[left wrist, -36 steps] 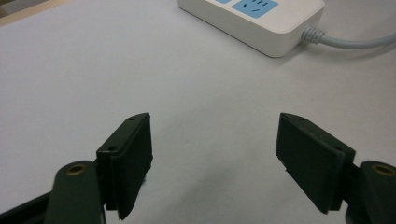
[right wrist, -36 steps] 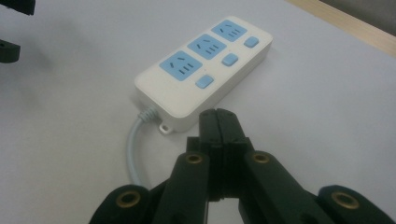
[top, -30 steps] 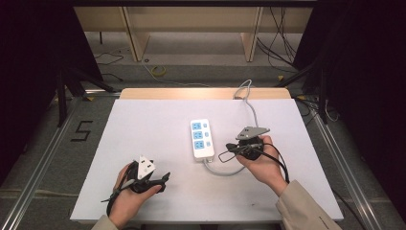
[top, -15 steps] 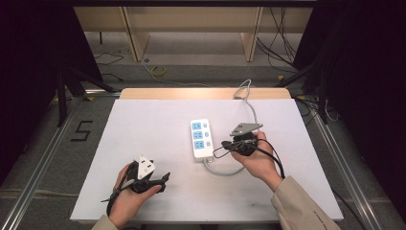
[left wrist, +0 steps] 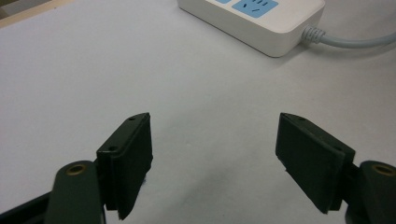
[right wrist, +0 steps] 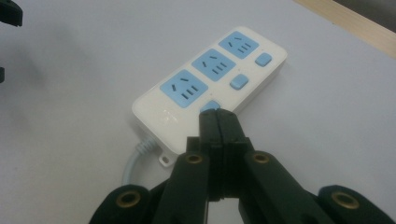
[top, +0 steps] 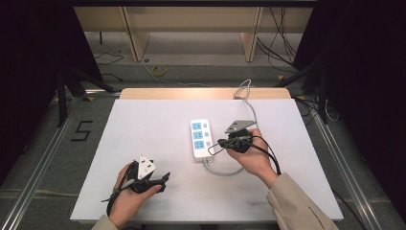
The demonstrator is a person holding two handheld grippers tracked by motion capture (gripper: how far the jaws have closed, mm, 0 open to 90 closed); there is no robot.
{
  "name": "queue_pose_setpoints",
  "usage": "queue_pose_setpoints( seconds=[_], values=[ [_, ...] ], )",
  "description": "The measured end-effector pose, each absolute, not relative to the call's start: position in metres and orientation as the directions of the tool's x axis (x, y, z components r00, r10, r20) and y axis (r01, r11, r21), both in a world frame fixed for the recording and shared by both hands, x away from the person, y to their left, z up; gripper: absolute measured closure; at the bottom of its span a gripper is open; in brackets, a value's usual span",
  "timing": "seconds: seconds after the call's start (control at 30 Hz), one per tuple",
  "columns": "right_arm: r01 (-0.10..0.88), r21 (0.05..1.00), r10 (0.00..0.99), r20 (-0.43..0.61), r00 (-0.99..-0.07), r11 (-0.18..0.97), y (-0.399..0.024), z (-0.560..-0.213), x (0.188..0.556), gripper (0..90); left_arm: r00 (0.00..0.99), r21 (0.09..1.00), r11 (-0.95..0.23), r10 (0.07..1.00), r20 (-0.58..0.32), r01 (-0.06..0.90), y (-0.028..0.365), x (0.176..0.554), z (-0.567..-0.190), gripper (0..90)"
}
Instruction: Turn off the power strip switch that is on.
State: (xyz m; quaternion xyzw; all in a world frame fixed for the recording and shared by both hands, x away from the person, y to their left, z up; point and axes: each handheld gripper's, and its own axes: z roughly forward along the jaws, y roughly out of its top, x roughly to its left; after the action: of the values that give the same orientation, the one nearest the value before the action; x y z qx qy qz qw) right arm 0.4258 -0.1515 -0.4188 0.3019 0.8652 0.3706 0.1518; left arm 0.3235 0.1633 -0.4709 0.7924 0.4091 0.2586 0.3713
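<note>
A white power strip (top: 201, 139) with three blue sockets and three blue switches lies in the middle of the white table (top: 143, 124). My right gripper (top: 221, 143) is shut with nothing between its fingers. In the right gripper view its joined tips (right wrist: 218, 116) sit at the nearest blue switch (right wrist: 208, 104) of the power strip (right wrist: 210, 84) and partly cover it; I cannot tell whether they press it. My left gripper (top: 165, 178) rests low near the table's front left. Its jaws stand wide open over bare table (left wrist: 215, 158), with the strip's end (left wrist: 252, 16) farther off.
The strip's grey cable (top: 225, 171) loops toward the front beside my right hand, then runs back past the table's far wooden edge (top: 246, 93). Loose cables lie on the floor beyond the table.
My right hand has shifted slightly left, bringing the shut tips up to the strip's near end. The left gripper has stayed where it was.
</note>
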Motion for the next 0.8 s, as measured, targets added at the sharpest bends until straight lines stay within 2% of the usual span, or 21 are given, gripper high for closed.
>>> queue_pose_setpoints(
  seconds=[0.8],
  values=[
    [0.42, 0.712, 0.629, -0.04, -0.776, 0.563, -0.134, -0.422, 0.441, 90.0, 0.53, 0.802, -0.387, 0.842, 0.105, 0.455, 0.163, 0.324, -0.471, 27.0]
  ],
)
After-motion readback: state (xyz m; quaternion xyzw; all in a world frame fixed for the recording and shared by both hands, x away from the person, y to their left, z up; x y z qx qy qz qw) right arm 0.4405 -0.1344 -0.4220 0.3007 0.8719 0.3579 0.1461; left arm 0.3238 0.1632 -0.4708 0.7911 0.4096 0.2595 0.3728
